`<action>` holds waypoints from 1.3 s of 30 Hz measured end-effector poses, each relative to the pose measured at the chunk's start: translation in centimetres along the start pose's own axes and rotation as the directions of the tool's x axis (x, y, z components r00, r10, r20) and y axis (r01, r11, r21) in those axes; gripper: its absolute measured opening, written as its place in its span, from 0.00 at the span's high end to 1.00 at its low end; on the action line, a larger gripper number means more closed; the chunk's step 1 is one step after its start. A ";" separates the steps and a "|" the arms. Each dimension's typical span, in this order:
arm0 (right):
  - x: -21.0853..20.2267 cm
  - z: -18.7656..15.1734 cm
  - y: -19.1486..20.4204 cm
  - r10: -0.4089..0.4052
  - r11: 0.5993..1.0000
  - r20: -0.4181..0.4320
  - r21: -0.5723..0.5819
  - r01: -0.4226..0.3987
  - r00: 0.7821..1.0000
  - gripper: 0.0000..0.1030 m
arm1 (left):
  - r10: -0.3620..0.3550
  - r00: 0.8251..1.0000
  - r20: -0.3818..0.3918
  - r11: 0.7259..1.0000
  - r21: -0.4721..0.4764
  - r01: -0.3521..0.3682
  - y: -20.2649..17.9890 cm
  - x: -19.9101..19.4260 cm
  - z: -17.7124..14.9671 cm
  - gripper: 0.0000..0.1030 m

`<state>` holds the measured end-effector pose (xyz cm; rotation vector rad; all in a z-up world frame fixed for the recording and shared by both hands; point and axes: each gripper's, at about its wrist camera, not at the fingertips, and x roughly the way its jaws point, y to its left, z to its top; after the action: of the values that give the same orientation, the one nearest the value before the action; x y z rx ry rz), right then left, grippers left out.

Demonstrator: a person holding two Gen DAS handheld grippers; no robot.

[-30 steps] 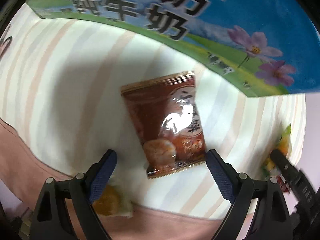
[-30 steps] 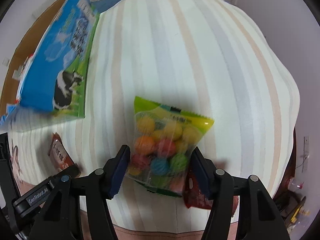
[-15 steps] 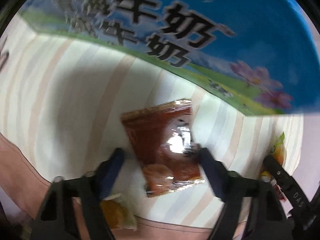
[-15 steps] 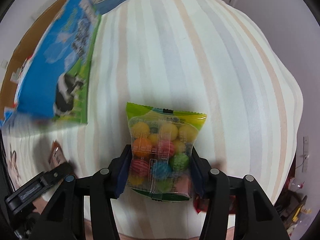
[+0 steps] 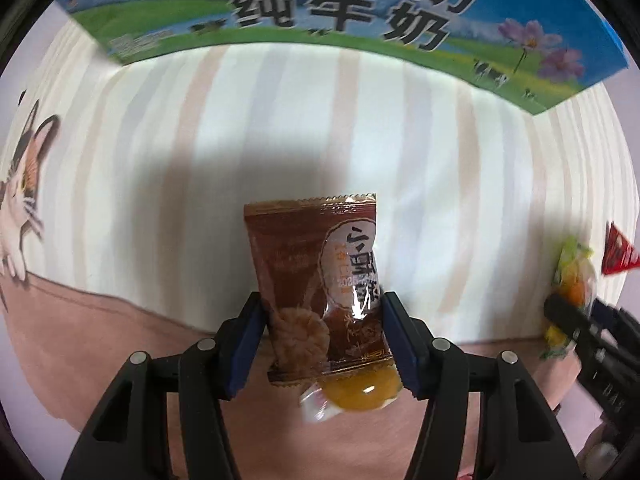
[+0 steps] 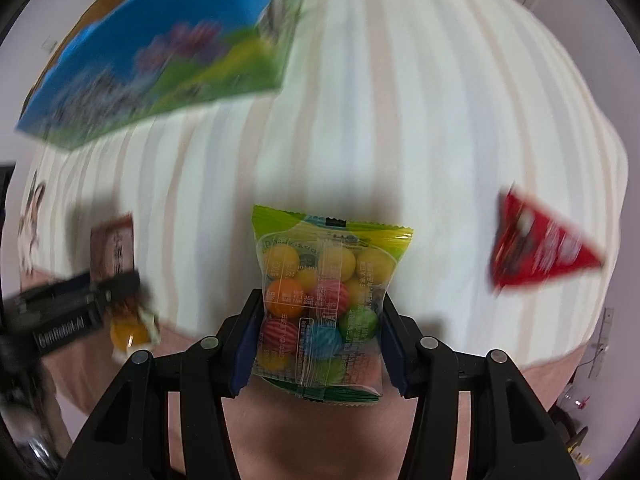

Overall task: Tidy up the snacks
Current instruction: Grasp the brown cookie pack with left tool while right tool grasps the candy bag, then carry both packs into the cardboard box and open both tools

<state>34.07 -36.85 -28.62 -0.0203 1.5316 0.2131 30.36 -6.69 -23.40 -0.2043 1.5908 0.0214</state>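
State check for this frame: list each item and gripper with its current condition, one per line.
left gripper: shut on the brown snack packet; jaws have just been closing.
brown snack packet: sealed, pinched at its sides.
right gripper: shut on the gumball bag.
gumball bag: sealed, held.
orange jelly cup: sealed, lying on the bedspread.
red triangular packet: lying loose.
milk carton box: resting on the bedspread.

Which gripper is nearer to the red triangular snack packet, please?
Right. The right gripper, shut on the bag of coloured candy balls, has the red packet close beside it; the left gripper is farther off.
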 end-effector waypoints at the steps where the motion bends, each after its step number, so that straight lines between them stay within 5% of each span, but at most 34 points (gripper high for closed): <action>1: 0.1 -0.7 0.1 0.008 1.000 -0.006 0.001 -0.008 1.000 0.46 | 0.006 1.000 0.002 1.000 0.007 -0.006 0.1 -0.2 0.0 0.46; 6: 0.5 -3.8 0.6 0.028 0.999 -0.020 0.037 -0.027 0.999 0.45 | 0.032 0.999 -0.011 0.999 0.032 -0.031 2.8 1.8 -2.1 0.46; 16: 1.7 -2.2 -0.7 0.048 0.987 -0.021 0.154 -0.044 0.999 0.27 | -0.002 0.998 -0.058 1.000 -0.022 0.001 3.7 6.1 -0.6 0.43; 21: 2.4 -2.1 0.2 0.018 0.987 -0.008 0.158 -0.016 1.000 0.27 | 0.004 0.999 -0.054 1.000 -0.027 -0.006 3.7 7.3 -0.1 0.43; 27: 2.8 -2.9 1.6 -0.043 0.991 0.023 0.127 0.040 0.999 0.44 | 0.039 0.999 0.033 0.999 0.018 -0.040 0.9 7.0 1.5 0.48; 31: 1.9 -3.5 1.6 -0.004 0.991 0.013 0.136 0.002 1.000 0.45 | 0.013 1.000 0.027 0.999 0.041 -0.014 0.9 5.7 0.8 0.48; 39: 1.6 -3.9 1.6 0.074 0.979 -0.010 0.190 -0.071 0.997 0.30 | 0.040 0.999 -0.010 0.999 -0.029 -0.041 10.2 4.1 0.0 0.48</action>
<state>30.04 -35.67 -30.19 0.1854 1.5659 0.1249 28.79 2.86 -28.65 -0.1954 1.6048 0.0754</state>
